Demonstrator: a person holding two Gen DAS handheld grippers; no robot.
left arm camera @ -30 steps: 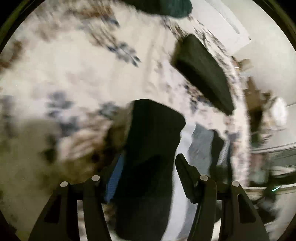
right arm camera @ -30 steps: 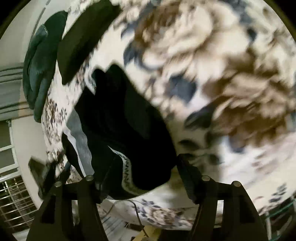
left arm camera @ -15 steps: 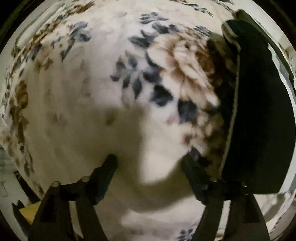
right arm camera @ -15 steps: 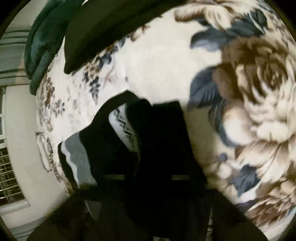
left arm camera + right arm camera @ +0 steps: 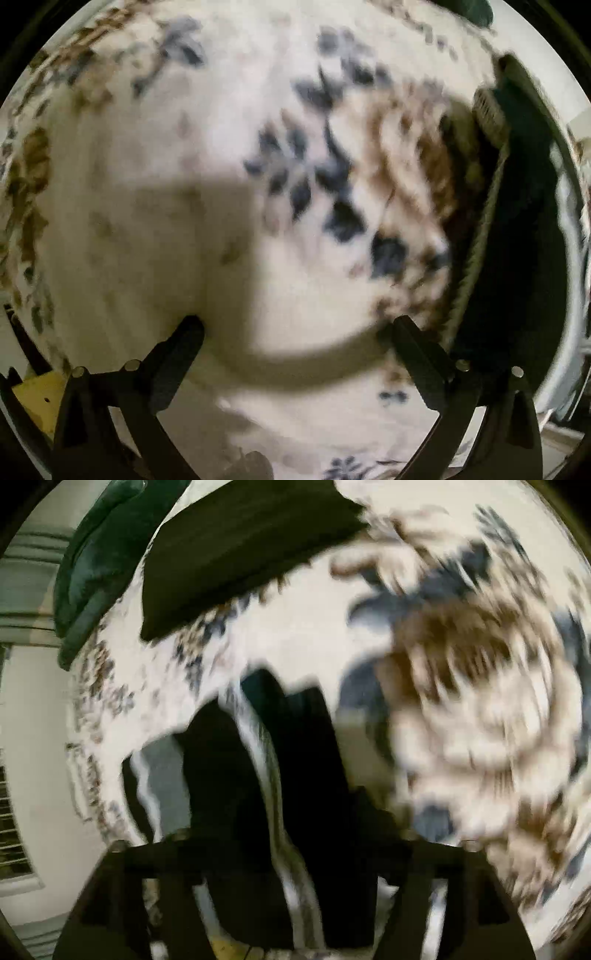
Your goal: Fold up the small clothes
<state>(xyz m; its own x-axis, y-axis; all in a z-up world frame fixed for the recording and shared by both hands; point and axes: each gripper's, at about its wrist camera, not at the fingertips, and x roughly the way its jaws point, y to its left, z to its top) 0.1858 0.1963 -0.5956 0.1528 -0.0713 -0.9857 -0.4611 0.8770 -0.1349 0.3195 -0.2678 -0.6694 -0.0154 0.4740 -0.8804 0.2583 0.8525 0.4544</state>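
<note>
A small black garment with a white patterned band (image 5: 291,775) lies on the floral bedspread (image 5: 295,635), with a grey-and-white piece (image 5: 162,775) at its left. My right gripper (image 5: 280,834) is low over the black garment; blur and dark cloth hide how its jaws stand. In the left wrist view the black garment (image 5: 517,240) runs along the right edge, its ribbed band showing. My left gripper (image 5: 295,328) is open and empty over bare bedspread (image 5: 184,147), left of the garment.
A black folded cushion (image 5: 240,554) and a dark green one (image 5: 96,565) lie at the far side of the bed. A wall and window grille (image 5: 11,830) show at left. A yellow object (image 5: 37,398) shows past the bed's edge.
My left gripper swung off the black garment to bare bedspread, the garment now at its right. My right gripper closed in over the black garment, which now fills its lower view.
</note>
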